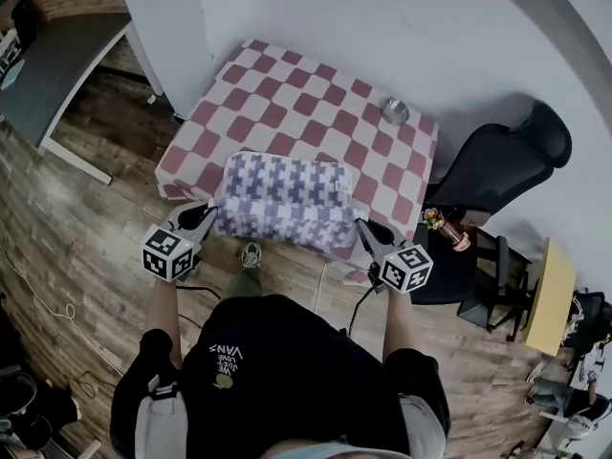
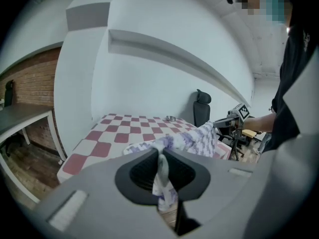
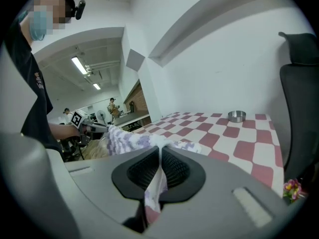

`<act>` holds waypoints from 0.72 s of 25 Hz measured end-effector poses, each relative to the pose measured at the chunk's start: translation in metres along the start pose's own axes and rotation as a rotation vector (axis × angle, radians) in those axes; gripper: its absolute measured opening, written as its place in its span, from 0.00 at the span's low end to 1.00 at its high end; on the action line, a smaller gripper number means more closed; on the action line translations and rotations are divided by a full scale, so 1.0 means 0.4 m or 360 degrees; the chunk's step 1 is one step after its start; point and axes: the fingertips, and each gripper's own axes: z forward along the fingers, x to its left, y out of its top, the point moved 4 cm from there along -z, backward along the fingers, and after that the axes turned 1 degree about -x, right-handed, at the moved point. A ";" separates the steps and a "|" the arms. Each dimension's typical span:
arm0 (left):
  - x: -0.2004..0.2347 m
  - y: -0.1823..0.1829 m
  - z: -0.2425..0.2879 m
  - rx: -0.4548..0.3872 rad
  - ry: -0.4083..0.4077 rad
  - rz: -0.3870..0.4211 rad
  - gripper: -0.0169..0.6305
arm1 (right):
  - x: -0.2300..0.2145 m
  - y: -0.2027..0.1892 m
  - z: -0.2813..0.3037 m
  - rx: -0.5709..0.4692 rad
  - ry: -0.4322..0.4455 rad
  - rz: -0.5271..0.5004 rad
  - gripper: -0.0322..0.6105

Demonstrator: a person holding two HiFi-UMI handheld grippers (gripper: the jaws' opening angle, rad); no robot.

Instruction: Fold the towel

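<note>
A purple-and-white patterned towel (image 1: 282,197) lies on the near half of the checked table (image 1: 316,103). Its near edge is stretched between my two grippers at the table's front edge. My left gripper (image 1: 207,218) is shut on the towel's near left corner. In the left gripper view a fold of the towel (image 2: 185,139) runs into the left gripper (image 2: 160,162). My right gripper (image 1: 367,229) is shut on the near right corner. In the right gripper view the towel (image 3: 128,139) hangs down through the right gripper (image 3: 160,154).
A small metal bowl (image 1: 395,111) sits at the table's far right, also the bowl (image 3: 237,116) in the right gripper view. A black office chair (image 1: 505,161) stands right of the table. A grey desk (image 1: 57,65) is at the far left. Cables lie on the wooden floor (image 1: 86,256).
</note>
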 end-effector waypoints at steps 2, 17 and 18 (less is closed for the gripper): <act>0.041 0.014 0.053 0.0045 -0.0017 -0.0040 0.07 | -0.040 0.021 0.048 0.0021 -0.0044 0.0018 0.08; 0.259 -0.021 0.373 0.0450 0.0006 -0.0329 0.07 | -0.255 0.002 0.326 0.0337 -0.0322 0.0211 0.09; 0.264 -0.034 0.383 0.0487 0.0019 -0.0352 0.07 | -0.259 -0.005 0.334 0.0361 -0.0336 0.0217 0.09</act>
